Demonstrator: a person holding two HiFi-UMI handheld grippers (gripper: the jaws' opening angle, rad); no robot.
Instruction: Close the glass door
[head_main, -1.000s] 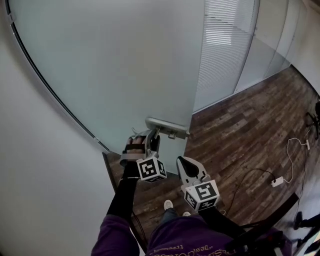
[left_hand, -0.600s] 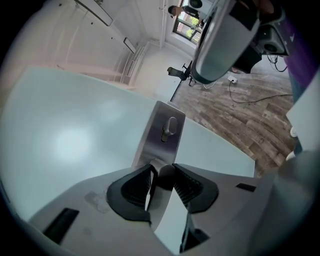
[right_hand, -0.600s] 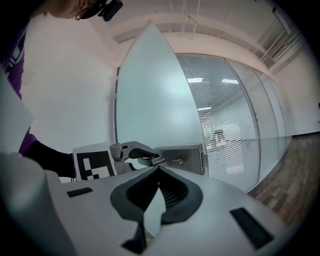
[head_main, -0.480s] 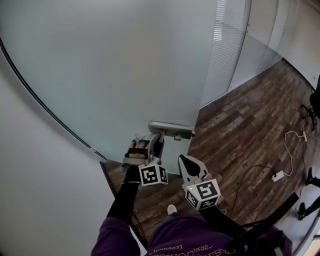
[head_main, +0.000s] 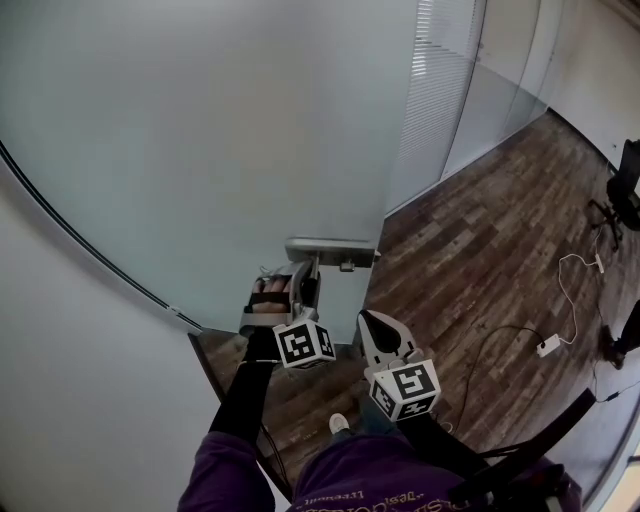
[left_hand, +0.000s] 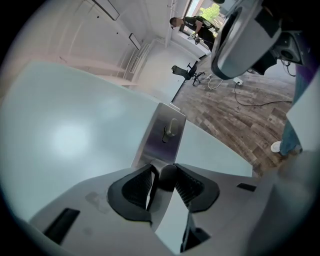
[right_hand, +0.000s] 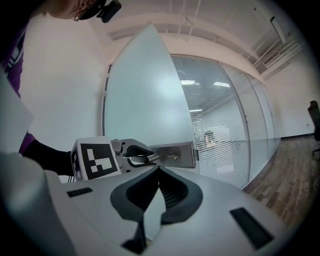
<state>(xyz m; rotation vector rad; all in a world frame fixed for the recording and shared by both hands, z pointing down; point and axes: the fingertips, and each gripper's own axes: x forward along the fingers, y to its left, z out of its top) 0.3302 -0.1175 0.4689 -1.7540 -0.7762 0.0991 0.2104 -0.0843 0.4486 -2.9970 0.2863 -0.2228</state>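
Observation:
The frosted glass door (head_main: 220, 130) stands ajar, with a steel handle (head_main: 330, 250) near its free edge. My left gripper (head_main: 308, 272) reaches to that handle. In the left gripper view the lever's round end (left_hand: 168, 176) lies between the pads of the left gripper (left_hand: 165, 182). These jaws have just been opening and sit loosely round the lever. From the right gripper view, the left gripper (right_hand: 144, 159) brackets the lever beside the handle plate (right_hand: 176, 156). My right gripper (head_main: 372, 322) hangs below the handle, apart from it. The right gripper (right_hand: 159, 179) is shut and empty.
A white wall (head_main: 70, 380) flanks the door on the left. A glass partition with blinds (head_main: 430, 90) runs off to the right. On the dark wood floor (head_main: 480, 250) lie a white cable and plug (head_main: 550, 345); an office chair (head_main: 622, 185) stands at the far right.
The door handle and both grippers have shifted together against the wall and the floor. The left jaws remain round the lever, a little wider.

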